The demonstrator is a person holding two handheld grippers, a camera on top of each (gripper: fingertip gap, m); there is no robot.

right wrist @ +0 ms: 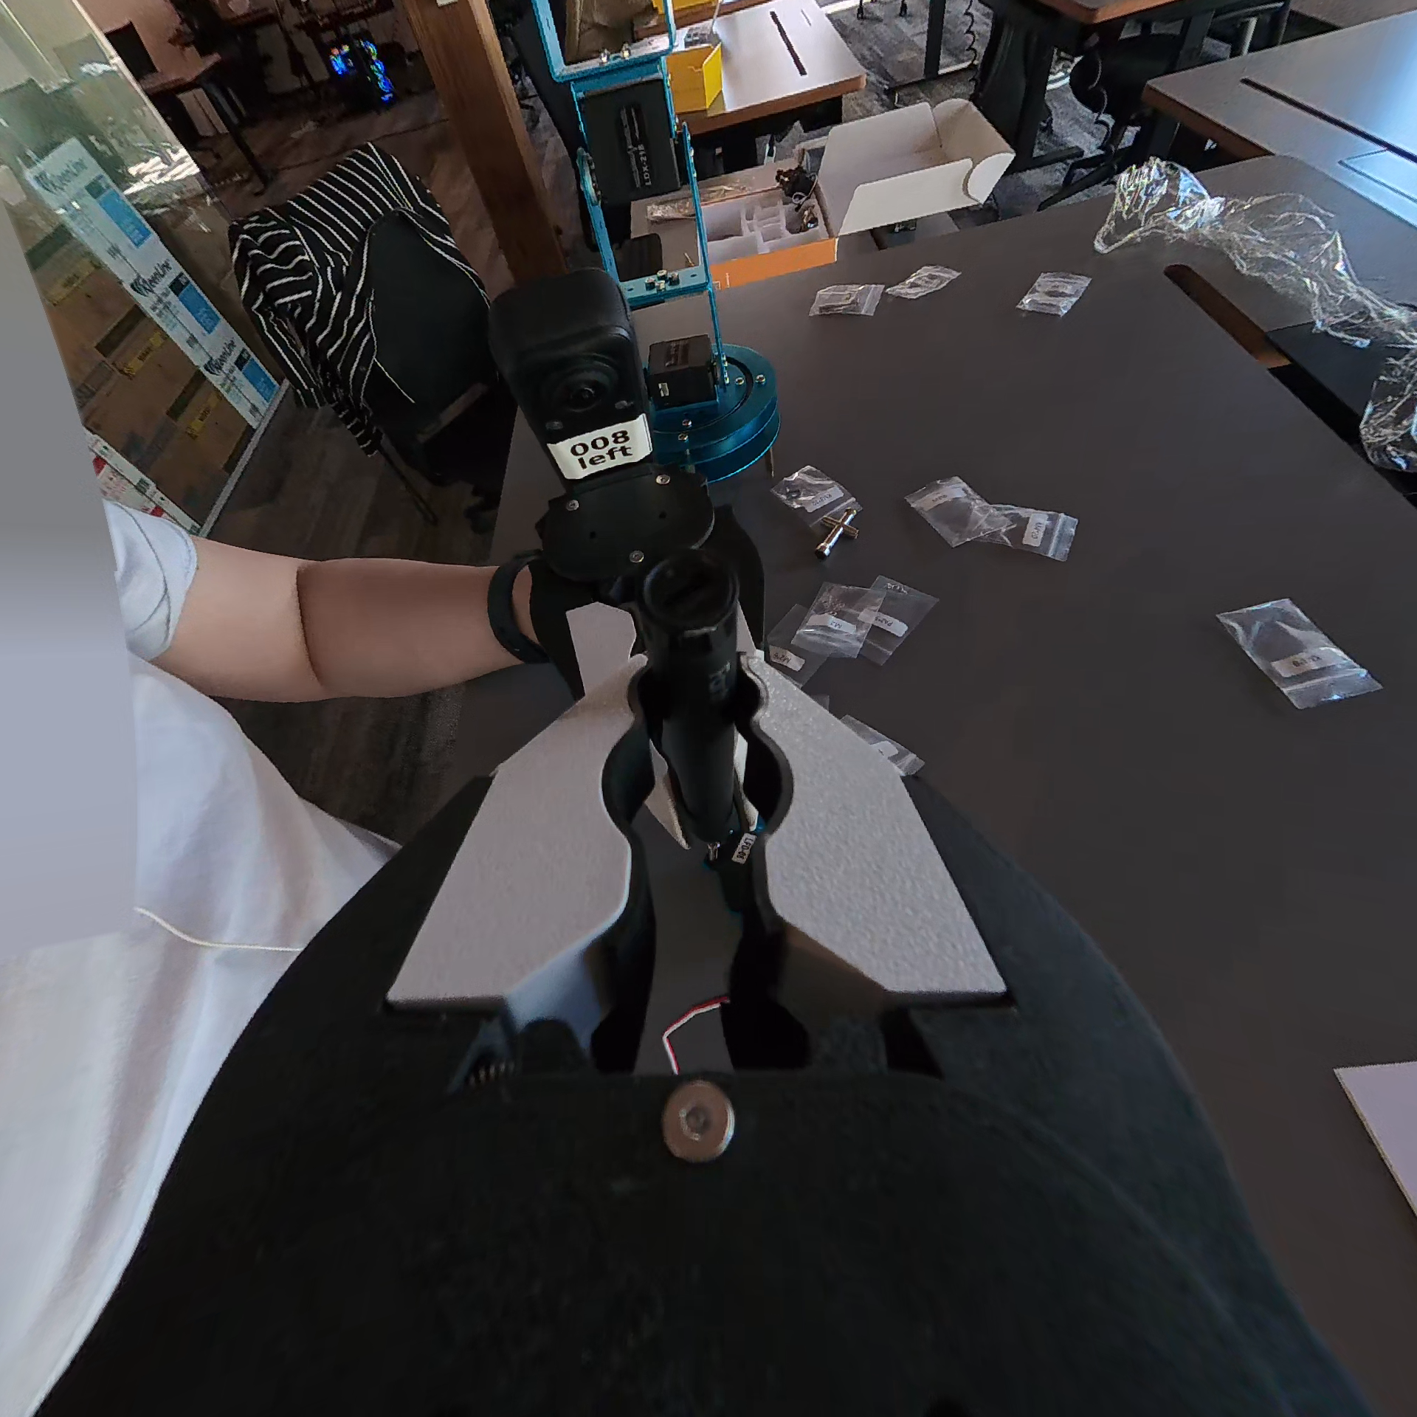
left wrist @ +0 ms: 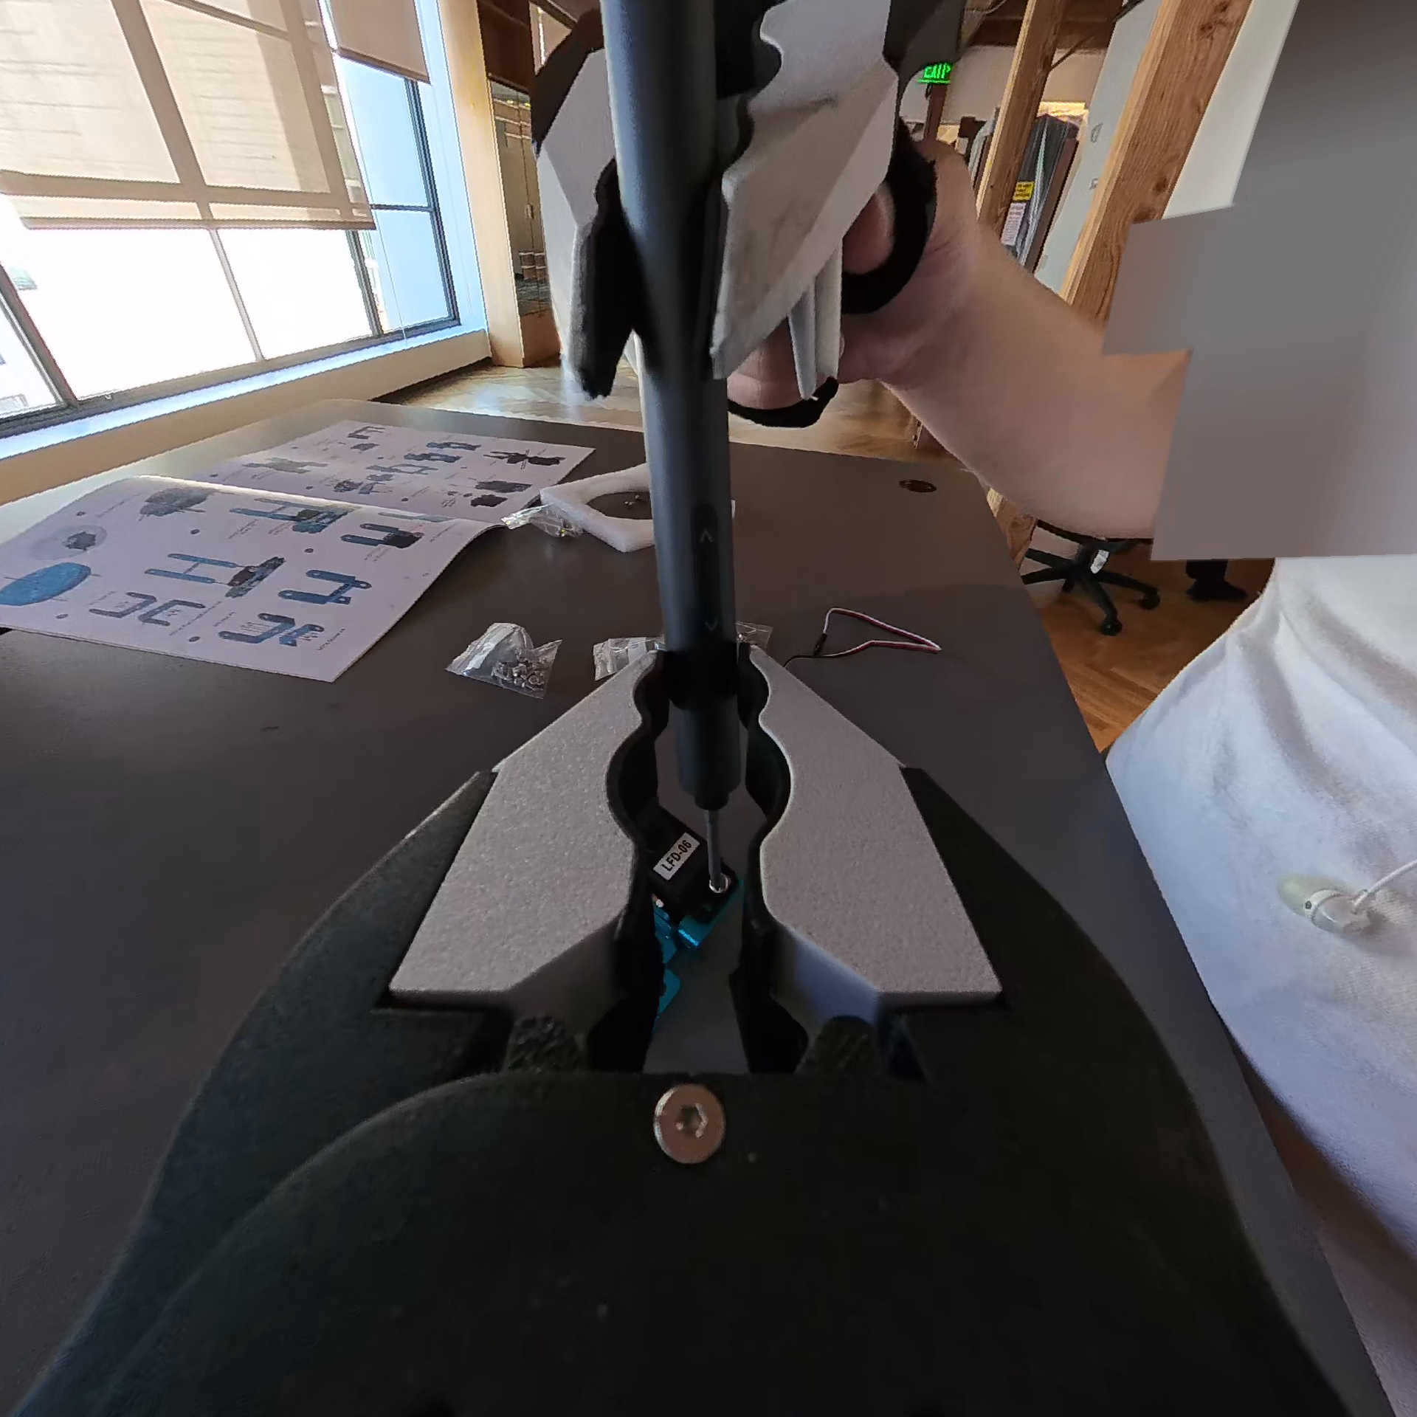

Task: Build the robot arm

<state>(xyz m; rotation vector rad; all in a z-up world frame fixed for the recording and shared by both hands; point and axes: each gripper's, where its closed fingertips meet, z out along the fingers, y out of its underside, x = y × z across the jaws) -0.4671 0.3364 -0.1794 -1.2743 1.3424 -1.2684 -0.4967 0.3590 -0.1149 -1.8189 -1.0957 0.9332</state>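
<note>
Black plastic servo block in a blue metal bracket (left wrist: 682,889) sits clamped between the grey fingers of the left tool (left wrist: 701,690), just above the dark desk (left wrist: 230,805). The right tool (right wrist: 698,690) is closed around a slim dark-grey electric screwdriver (left wrist: 675,383), held upright with its bit resting on a screw at the servo's corner. Beyond the left tool lie small clear bags of hardware (left wrist: 506,663) and an open instruction booklet (left wrist: 230,567).

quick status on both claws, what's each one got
Left claw: shut on the small black servo in its blue bracket.
Right claw: shut on the dark screwdriver, whose tip meets the servo.
</note>
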